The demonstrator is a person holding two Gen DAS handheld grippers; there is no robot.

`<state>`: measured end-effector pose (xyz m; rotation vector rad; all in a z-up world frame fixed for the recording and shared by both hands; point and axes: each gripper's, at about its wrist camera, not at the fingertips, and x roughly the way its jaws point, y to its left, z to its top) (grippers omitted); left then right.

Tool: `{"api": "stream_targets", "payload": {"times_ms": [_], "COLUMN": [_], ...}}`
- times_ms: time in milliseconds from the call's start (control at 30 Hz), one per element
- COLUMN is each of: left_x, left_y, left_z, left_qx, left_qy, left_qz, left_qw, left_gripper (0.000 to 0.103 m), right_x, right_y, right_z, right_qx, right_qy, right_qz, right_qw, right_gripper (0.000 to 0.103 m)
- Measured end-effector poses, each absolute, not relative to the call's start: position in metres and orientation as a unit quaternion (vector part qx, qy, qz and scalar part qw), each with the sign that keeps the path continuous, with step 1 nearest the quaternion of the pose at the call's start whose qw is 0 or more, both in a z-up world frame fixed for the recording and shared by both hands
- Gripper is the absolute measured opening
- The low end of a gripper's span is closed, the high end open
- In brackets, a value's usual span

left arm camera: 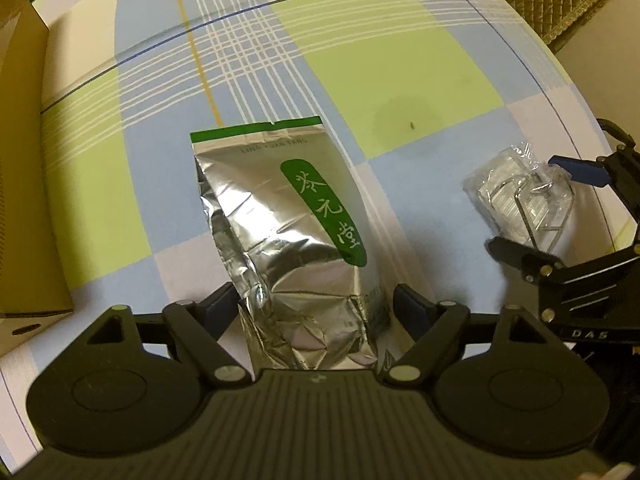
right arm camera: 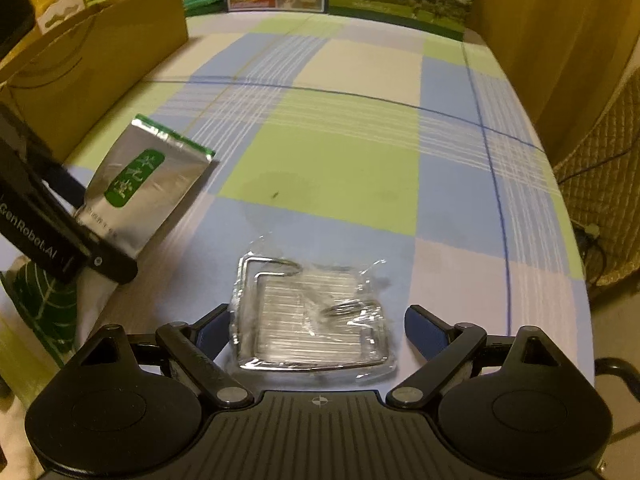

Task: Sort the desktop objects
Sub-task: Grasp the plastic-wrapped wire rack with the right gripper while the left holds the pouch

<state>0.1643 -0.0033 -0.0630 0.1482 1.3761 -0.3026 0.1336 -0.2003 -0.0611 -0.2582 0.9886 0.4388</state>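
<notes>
Left gripper (left arm camera: pixel 316 304) straddles foil pouch (left arm camera: pixel 288 232); contact unclear

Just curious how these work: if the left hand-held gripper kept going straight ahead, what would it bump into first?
Probably the silver foil pouch. It already sits between the open fingers of the left hand-held gripper, so moving on would push against it. Beyond lies only checked tablecloth.

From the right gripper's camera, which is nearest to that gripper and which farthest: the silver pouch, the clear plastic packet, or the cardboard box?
1. Clear plastic packet: between the right gripper's open fingers.
2. Silver pouch: farther out, on the left, at the other gripper.
3. Cardboard box: farthest, along the table's left edge.
</notes>
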Motion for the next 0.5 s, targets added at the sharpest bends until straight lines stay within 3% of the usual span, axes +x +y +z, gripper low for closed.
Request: {"api": "stream_targets", "payload": {"times_ms": [167,267,500], "left_x": [0.1635,0.1622,0.1591], "left_y": [0.0016,0.0016,0.0032], "left_z": [-0.0599,-0.0581,-0.0534], "left_qx": [0.058,0.050,0.040], "left_qy": [0.631,0.629,0.627], "left_qz": [-0.139,-0.145,-0.152], "left_qw": [0.761,0.762,0.763], "left_gripper": [0.066,0.055,0.049], "right_x": [0.1342,0.1349,0.1337], "right_y": [-0.2018,-0.2026,-0.2007], "right_z": [-0.0644,-0.0629,-0.0611], "right_qx": [-0.110,-0.107,-0.112], "right_qy": [0.477,0.476,0.473], "right_qz": [0.204,0.206,0.208], "right_qw": [0.848,0.849,0.849], "right_gripper": [0.086,0.077,0.068]}}
